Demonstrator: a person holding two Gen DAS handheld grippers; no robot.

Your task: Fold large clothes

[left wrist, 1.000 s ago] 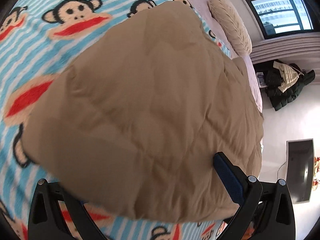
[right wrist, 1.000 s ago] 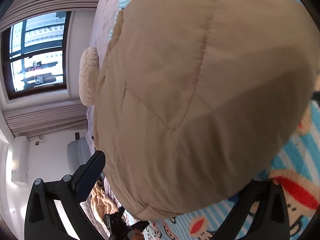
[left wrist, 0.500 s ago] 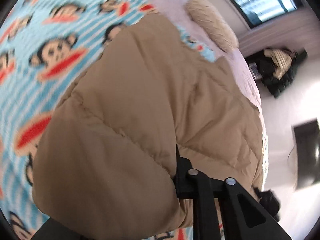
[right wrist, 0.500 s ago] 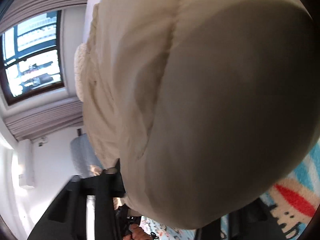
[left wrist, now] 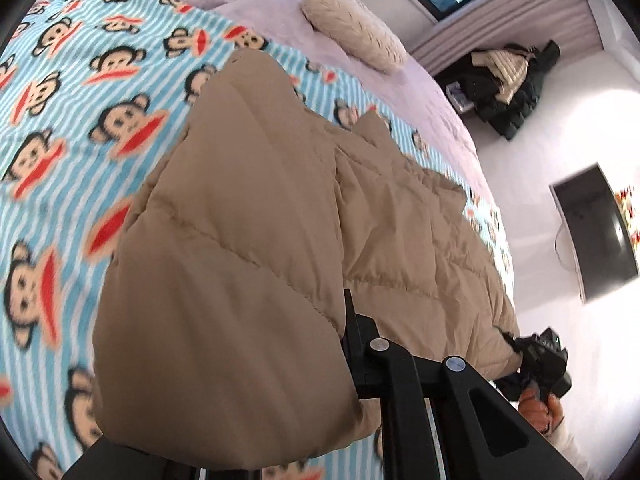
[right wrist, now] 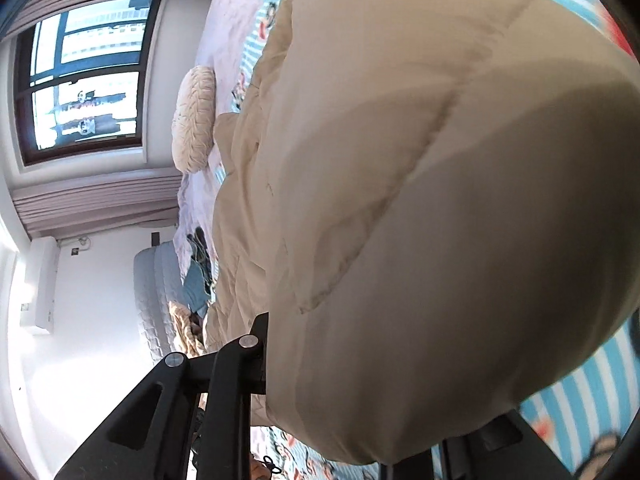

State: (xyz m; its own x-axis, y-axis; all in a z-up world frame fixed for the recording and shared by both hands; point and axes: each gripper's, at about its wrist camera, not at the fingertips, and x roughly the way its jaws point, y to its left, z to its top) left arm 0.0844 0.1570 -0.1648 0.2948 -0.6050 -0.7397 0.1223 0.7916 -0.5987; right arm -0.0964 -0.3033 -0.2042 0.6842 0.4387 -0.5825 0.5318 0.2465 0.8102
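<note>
Bedroom, mid-fold: my left gripper (left wrist: 340, 364) clamped on near hem of tan quilted puffer coat (left wrist: 256, 240), jaws closed fully onto fabric. My right gripper (right wrist: 272, 360) has just been closing on same hem at other corner — padding bunched between its fingers. Coat lies lengthwise on monkey-print striped blanket (left wrist: 80, 92), collar far, near cream knitted cushion (left wrist: 352, 28). Two-corner hold, I judge, keeps hem taut for carrying it toward collar.

Quilted jacket (left wrist: 248, 248): tan. Blanket (left wrist: 80, 92): light-blue and white stripes, monkey faces with red mouths. Pillow (left wrist: 352, 28): cream. Bedsheet (left wrist: 276, 20): lilac.
</note>
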